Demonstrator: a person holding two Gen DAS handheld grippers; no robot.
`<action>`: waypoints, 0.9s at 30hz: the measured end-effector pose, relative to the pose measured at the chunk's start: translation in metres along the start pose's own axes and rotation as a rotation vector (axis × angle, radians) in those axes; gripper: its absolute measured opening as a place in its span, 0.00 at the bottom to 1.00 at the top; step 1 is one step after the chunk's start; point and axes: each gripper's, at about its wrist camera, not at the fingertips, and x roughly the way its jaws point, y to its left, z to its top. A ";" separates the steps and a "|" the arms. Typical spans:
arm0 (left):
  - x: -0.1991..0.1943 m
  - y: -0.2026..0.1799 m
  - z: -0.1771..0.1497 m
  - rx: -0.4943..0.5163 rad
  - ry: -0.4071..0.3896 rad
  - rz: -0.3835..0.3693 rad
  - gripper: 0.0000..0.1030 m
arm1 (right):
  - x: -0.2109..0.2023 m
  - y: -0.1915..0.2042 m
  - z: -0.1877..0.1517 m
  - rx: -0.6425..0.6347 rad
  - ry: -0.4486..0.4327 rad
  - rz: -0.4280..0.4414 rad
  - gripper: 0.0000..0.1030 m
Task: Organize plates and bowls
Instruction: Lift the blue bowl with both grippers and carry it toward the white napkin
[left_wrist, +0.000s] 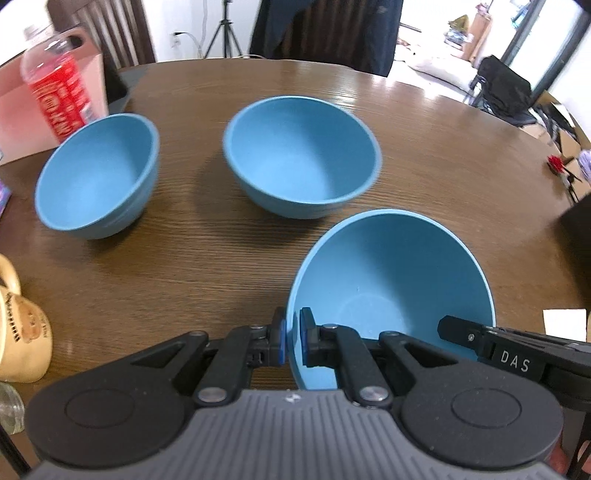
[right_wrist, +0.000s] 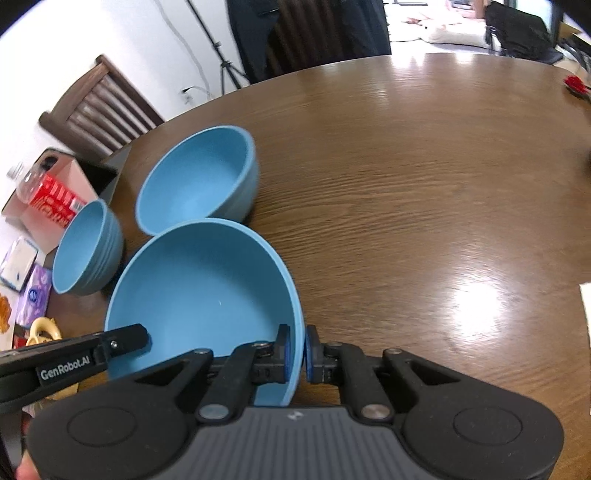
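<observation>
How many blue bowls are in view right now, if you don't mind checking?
3: one bowl clamped by both grippers at opposite rims, a middle bowl behind it, and a far-left bowl beside the bottle.

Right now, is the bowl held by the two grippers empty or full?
Empty. The held bowl shows only its bare blue inside in both views, with nothing in it.

surface (left_wrist: 207, 266): brown wood grain, rounded edge
ahead of tongs: two blue bowls (left_wrist: 301, 158) (left_wrist: 98, 175)
far left: bottle (left_wrist: 55, 92), mug (left_wrist: 20, 325)
</observation>
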 end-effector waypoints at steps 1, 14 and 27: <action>0.001 -0.005 0.000 0.009 0.001 -0.004 0.08 | -0.001 -0.005 0.000 0.010 -0.003 -0.004 0.07; 0.017 -0.077 -0.005 0.126 0.027 -0.057 0.08 | -0.013 -0.068 -0.013 0.131 -0.032 -0.053 0.07; 0.032 -0.134 -0.017 0.218 0.056 -0.103 0.08 | -0.023 -0.122 -0.039 0.216 -0.049 -0.099 0.07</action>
